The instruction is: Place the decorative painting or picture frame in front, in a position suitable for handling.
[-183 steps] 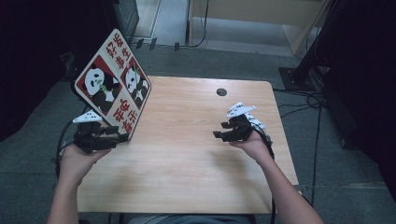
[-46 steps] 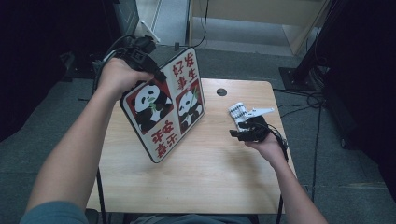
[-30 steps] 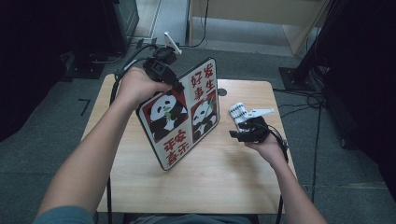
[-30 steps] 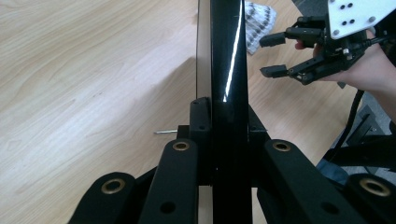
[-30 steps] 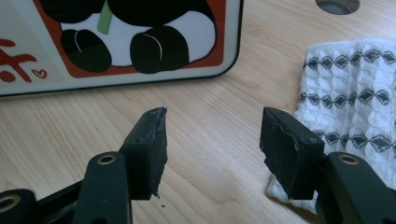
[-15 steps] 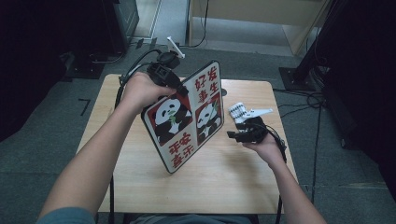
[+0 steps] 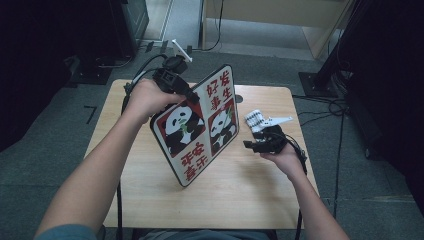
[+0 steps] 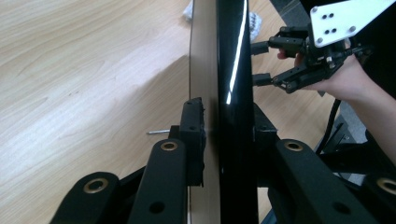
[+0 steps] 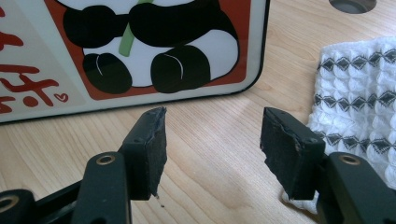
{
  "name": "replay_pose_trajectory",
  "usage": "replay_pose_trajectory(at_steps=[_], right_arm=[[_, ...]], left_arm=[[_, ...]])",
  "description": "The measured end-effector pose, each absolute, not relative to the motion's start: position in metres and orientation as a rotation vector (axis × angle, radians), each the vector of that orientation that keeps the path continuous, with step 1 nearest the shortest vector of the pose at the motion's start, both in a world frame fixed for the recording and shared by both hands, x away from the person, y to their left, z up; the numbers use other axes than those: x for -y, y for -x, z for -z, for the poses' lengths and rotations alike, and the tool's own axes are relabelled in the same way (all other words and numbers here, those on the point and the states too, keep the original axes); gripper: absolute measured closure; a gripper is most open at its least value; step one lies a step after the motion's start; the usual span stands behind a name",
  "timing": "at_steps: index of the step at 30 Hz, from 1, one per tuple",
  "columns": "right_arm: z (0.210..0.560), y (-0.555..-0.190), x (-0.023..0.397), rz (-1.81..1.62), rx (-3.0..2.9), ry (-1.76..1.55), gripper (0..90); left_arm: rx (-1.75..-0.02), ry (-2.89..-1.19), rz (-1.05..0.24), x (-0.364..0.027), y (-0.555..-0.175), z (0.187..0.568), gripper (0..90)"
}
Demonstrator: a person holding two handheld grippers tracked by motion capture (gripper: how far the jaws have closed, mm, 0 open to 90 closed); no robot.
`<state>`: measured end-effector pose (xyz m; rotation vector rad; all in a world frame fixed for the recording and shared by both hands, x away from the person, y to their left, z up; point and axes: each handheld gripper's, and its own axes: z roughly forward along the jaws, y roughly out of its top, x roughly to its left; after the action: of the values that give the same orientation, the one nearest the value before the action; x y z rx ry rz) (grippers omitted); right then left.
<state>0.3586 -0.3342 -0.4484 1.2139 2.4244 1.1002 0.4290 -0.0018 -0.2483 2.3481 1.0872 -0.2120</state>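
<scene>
Over the middle of the wooden table [image 7: 250, 195], the panda board [image 7: 197, 127] stands tilted on its near corner, printed face turned toward the person. The left gripper [image 7: 175, 85] pinches its far upper edge from above; those jaws have just been opening a little, yet in the left gripper view both pads sit against the board [image 8: 229, 70], one on the pale back and one on the glossy front, so I judge the grip loosened but not let go. Holding it by the top edge keeps the picture side clear and lets the lower corner bear the weight on the wood.

To the right, the right gripper [image 7: 255, 145] rests low beside the board with its tongs spread and nothing between them, seemingly waiting to take the right edge. A white patterned cloth [image 7: 256, 120] lies just beyond it.

From above the board's thickness is lost; the left gripper view shows it edge-on. The right gripper view brings the panda's feet [image 9: 140, 65] close, with bare wood between board and pads [image 9: 152, 149].
</scene>
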Motion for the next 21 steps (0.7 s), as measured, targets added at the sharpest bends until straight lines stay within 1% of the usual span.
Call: replay_pose_trajectory(at_steps=[8,15,21], right_arm=[[0.448,-0.359,0.335,-1.105,-2.426,-1.215,42.4],[0.449,-0.36,0.335,-1.105,-2.425,-1.216,42.4],[0.448,-0.361,0.337,-1.112,-2.42,-1.226,42.3]], left_arm=[[-1.091,-2.29,0.216,-0.016,-0.422,0.243,67.2],[-1.078,-2.218,0.251,-0.034,-0.411,0.242,61.7],[-1.061,-2.194,0.247,-0.047,-0.399,0.241,58.6]])
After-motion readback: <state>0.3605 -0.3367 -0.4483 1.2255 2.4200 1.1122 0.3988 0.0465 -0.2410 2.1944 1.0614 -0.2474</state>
